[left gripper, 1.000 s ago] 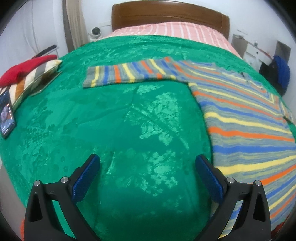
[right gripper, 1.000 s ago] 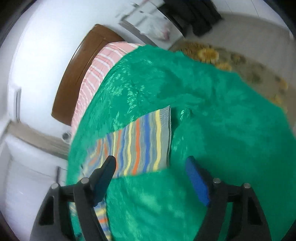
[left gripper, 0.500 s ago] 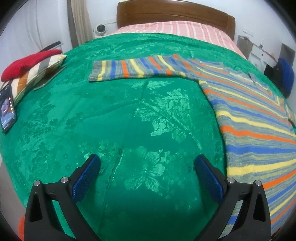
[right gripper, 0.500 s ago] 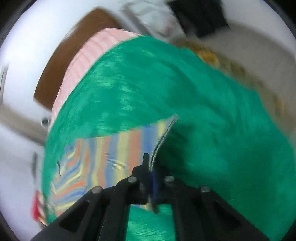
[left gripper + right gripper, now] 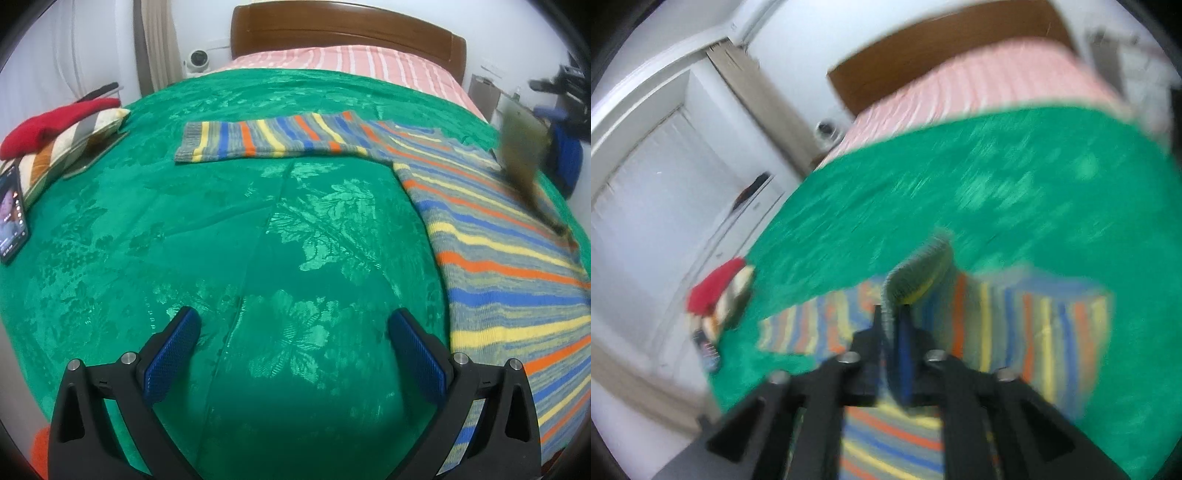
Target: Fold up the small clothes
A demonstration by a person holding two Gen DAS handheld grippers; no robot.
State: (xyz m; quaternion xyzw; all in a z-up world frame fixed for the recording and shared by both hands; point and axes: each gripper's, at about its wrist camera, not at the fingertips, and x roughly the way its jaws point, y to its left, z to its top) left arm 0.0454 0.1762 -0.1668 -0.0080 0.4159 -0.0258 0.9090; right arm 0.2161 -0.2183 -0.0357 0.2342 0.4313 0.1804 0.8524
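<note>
Striped knit, the small sweater (image 5: 491, 236), lies on the right part of the green bedspread (image 5: 221, 229), one sleeve (image 5: 273, 138) stretched far left. My right gripper (image 5: 894, 325) is pinched on the other sleeve's cuff (image 5: 916, 269); my left gripper (image 5: 291, 347) hangs wide apart over bare cloth. The cuff may slip, I think, if I swing quickly.

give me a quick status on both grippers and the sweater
Left gripper open, over bare green bedspread. Right gripper shut on striped sweater cuff, lifted above the body. Other sleeve flat. Nothing in the way.
</note>
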